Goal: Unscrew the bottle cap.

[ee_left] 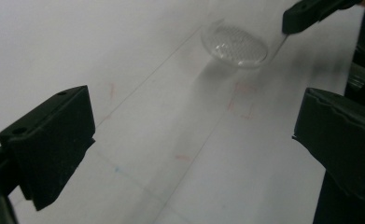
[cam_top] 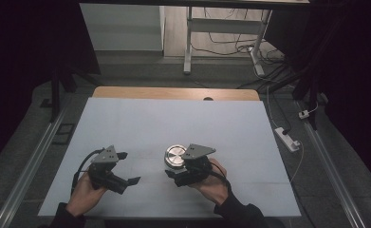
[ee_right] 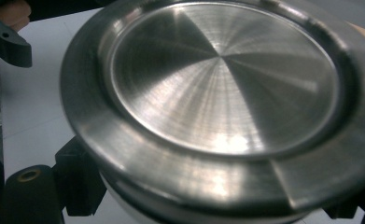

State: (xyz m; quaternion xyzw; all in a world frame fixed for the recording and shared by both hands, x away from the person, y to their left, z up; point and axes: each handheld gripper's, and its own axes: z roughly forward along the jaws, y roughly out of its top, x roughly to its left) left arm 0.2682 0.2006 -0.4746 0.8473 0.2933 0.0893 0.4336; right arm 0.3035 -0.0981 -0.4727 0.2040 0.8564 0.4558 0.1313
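Steel lid (cam_top: 175,156) sits clamped in our right hand-held gripper (cam_top: 177,175); our left hand-held gripper (cam_top: 128,167) gapes empty above the bench (cam_top: 173,123).

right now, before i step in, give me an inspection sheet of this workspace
surface: white sheet over a wooden table, faint pen marks, dry
job's things: round jar with a steel lid, clear base; it sits at the right tool
clutter: nothing seen
grippers: left tool open and empty, apart from the jar; right tool shut on the jar, jaws below the lid's rim
cables: black cable loops from the left tool; loose cables and a white power strip on the floor
surroundings: grey floor, desk frame behind, dark at both sides
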